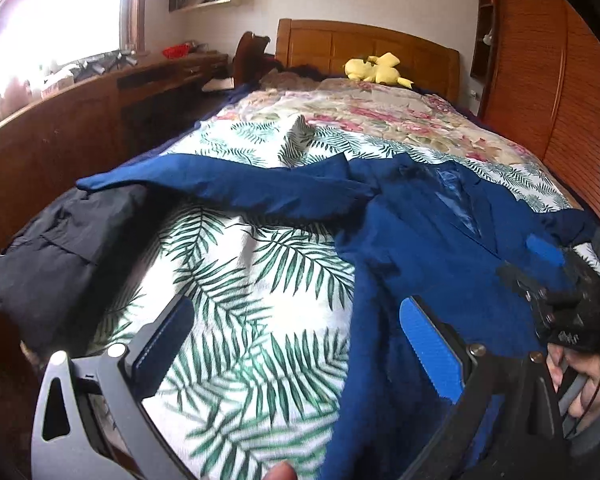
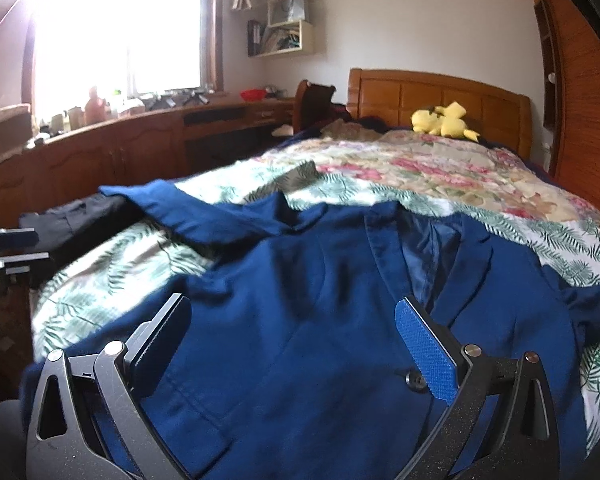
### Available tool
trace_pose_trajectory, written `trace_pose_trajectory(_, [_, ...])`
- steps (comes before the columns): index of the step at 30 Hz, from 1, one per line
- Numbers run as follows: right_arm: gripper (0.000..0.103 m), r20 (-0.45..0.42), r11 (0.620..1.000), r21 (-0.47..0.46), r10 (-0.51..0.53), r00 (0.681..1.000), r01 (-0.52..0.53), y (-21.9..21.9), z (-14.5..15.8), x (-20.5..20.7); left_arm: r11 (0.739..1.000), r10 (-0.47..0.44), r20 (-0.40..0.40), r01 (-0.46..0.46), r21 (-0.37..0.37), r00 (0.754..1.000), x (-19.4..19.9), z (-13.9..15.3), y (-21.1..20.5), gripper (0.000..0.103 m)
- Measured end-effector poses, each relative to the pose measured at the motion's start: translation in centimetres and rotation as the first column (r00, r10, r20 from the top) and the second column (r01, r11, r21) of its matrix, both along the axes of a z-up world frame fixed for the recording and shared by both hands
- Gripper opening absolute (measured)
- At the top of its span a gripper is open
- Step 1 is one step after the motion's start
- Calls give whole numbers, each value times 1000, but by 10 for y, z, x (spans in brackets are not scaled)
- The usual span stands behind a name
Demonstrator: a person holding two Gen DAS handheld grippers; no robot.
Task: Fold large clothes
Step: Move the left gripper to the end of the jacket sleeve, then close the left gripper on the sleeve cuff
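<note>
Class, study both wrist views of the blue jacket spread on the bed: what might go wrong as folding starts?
1. The blue jacket has one sleeve stretched towards the black garment; a grab there may catch both.
2. Both the left gripper and right gripper are open and hold nothing; a shallow pinch may slip.
3. The leaf-print cover could be pinched with the jacket.

Daylight is poured in from the window (image 2: pixel 116 28), which is blown out to pure white in both views, no detail kept at all. The cabinets (image 2: pixel 100 160) under it are left pretty dim. Straight lines are bent hard toward the edges, and black vignetting is seen in the upper right corners. The leaf-print sheet (image 1: pixel 236 280) is smeared by motion blur near the bottom, and the blue jacket (image 2: pixel 300 300) is rendered soft too.
</note>
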State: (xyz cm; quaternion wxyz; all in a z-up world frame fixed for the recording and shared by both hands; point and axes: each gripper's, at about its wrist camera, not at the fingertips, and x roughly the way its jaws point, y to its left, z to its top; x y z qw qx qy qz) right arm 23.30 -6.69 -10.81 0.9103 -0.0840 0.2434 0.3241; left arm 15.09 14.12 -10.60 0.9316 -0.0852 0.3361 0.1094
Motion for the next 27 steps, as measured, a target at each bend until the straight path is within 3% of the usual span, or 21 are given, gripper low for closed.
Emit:
trace_pose_trajectory(4, [103,-56,1000,16,-5,998,6,-6,-10,8,1000,2,5,-2,-19,1000,27,-5,20,103])
trace_pose_trajectory(16, [103,-58,999,-36,-4,998,2,3,-21,8,995,47,-25,-49,-90,999,92,-20,102,102])
trace_pose_trajectory(22, [103,-81,999,-51,-13,997,9,5,-25,12,986,113,-8,-114,-119,994,112,-26,132,76])
trace_pose_trajectory(27, [103,-87,998,-57,-7,996,2,7,-26,11,954,181,-40,-185,-235,983,127,-40,158,61])
